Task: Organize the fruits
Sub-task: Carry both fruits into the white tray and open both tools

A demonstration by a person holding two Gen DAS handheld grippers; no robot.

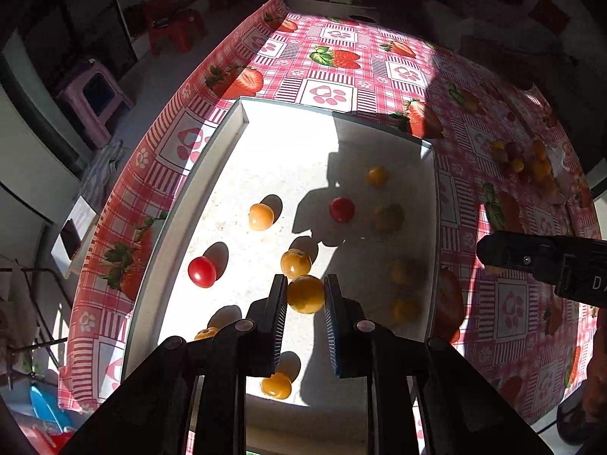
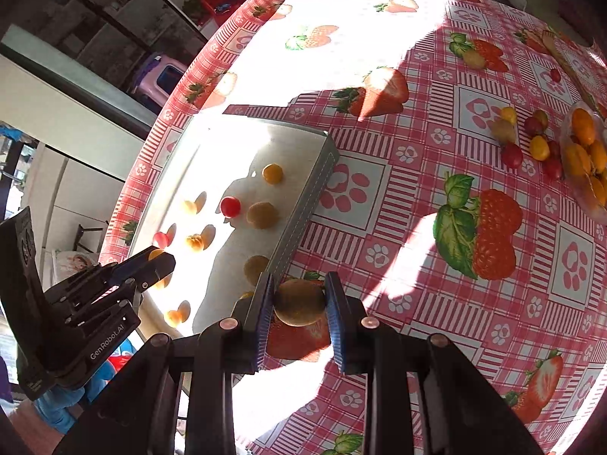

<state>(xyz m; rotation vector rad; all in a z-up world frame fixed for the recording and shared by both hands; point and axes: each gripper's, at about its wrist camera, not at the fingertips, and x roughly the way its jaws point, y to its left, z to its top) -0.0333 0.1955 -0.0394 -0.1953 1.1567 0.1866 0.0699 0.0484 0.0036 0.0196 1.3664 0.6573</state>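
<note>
A white rectangular tray [image 1: 231,140] lies on the strawberry tablecloth and holds several yellow and red small fruits. My left gripper [image 1: 305,297] is shut on a yellow fruit [image 1: 305,294] above the tray's near middle. It also shows in the right wrist view [image 2: 157,261] over the tray [image 2: 318,174]. My right gripper [image 2: 299,303] is shut on a yellowish-brown fruit [image 2: 299,302] just right of the tray's near corner. It also shows in the left wrist view [image 1: 489,254]. A pile of loose fruits [image 2: 531,144] lies at the far right.
A clear plastic box [image 2: 586,151] with orange fruits sits at the right edge beside the pile. The pile shows in the left wrist view [image 1: 527,163]. The table edge curves along the left, with stools [image 1: 95,94] on the floor beyond.
</note>
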